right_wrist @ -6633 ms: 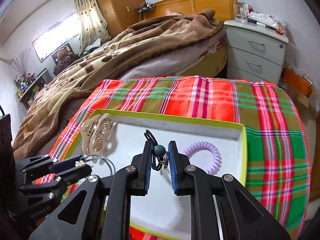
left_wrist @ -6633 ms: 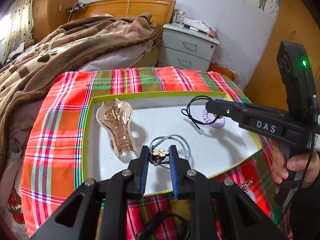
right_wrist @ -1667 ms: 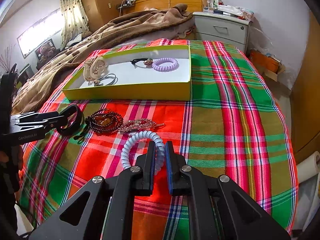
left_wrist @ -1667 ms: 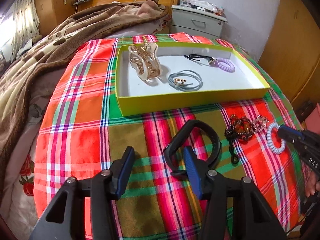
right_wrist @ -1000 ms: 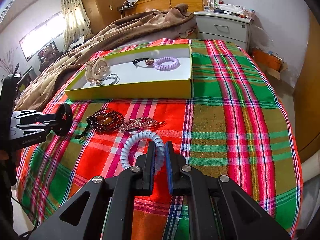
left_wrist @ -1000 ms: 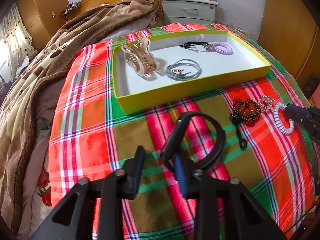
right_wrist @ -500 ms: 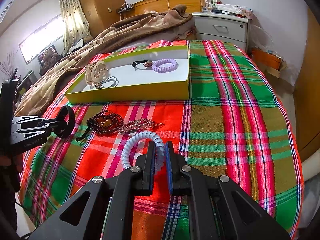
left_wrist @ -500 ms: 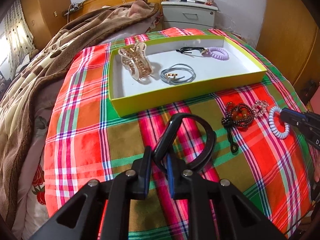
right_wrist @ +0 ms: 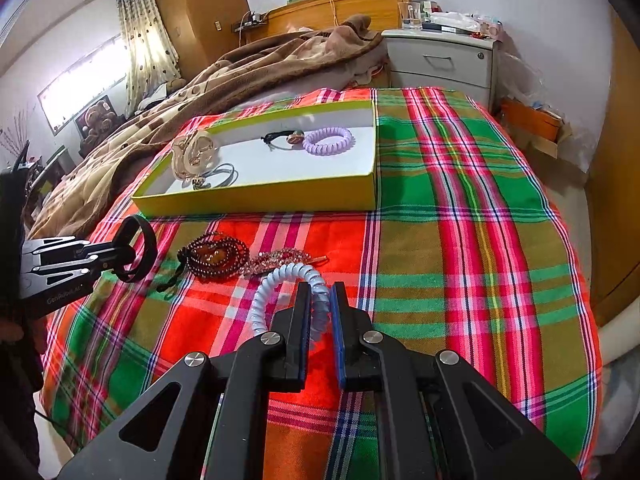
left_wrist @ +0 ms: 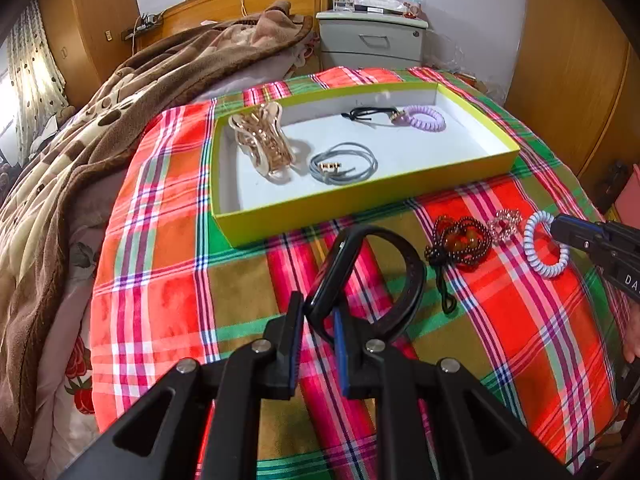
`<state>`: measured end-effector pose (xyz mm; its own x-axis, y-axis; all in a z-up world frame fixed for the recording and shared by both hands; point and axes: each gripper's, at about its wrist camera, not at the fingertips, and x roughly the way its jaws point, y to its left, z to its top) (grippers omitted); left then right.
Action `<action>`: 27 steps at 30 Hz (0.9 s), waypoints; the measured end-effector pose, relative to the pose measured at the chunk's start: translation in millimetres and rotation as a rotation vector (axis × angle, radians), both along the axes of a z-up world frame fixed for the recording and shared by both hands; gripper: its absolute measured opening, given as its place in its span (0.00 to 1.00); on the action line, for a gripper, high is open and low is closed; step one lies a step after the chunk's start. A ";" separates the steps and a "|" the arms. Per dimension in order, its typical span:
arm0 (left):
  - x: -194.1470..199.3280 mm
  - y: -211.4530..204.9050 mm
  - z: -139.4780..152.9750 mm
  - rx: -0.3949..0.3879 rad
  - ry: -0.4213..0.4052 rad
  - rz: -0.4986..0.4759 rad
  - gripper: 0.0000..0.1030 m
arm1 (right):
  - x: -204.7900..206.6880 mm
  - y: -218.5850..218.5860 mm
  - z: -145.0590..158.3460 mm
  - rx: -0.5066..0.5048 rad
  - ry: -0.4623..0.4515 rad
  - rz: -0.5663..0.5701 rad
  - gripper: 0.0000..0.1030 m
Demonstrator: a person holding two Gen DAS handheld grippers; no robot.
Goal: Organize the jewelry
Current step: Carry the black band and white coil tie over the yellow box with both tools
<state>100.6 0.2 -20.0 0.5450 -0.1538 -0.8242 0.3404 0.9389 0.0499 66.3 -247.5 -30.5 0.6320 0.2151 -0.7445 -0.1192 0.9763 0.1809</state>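
Observation:
My left gripper (left_wrist: 318,310) is shut on a black bracelet (left_wrist: 412,276), whose loop stands up from the plaid cloth; the same pair shows at the left of the right wrist view, gripper (right_wrist: 120,258) and bracelet (right_wrist: 148,240). My right gripper (right_wrist: 320,300) is shut on a pale blue spiral hair tie (right_wrist: 280,276), seen too from the left as hair tie (left_wrist: 538,264). A yellow-green box (left_wrist: 360,200) holds a gold claw clip (left_wrist: 264,146), a grey cord bracelet (left_wrist: 344,162), a black cord (left_wrist: 368,114) and a purple spiral tie (left_wrist: 426,118).
A dark red bead bracelet (left_wrist: 460,244) and a pink sparkly clip (left_wrist: 506,226) lie on the cloth between the two grippers. A brown blanket (left_wrist: 100,120) heaps up at the left. A grey nightstand (left_wrist: 372,40) stands behind the bed. Wooden wardrobe doors (left_wrist: 572,60) are at the right.
The left jaws have closed onto the black bracelet, and it now stands tilted up off the cloth. The right gripper has kept still on the blue spiral tie.

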 end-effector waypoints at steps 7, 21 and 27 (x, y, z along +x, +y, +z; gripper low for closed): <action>7.1 2.5 12.3 -0.019 -0.021 0.004 0.14 | 6.1 -1.6 14.3 0.006 -0.027 -0.007 0.10; 35.1 7.0 23.9 -0.038 -0.024 0.014 0.14 | 44.5 7.4 39.4 0.005 -0.052 0.019 0.10; 51.6 9.0 23.3 -0.040 -0.019 0.028 0.15 | 80.9 21.5 48.7 0.002 -0.060 0.056 0.10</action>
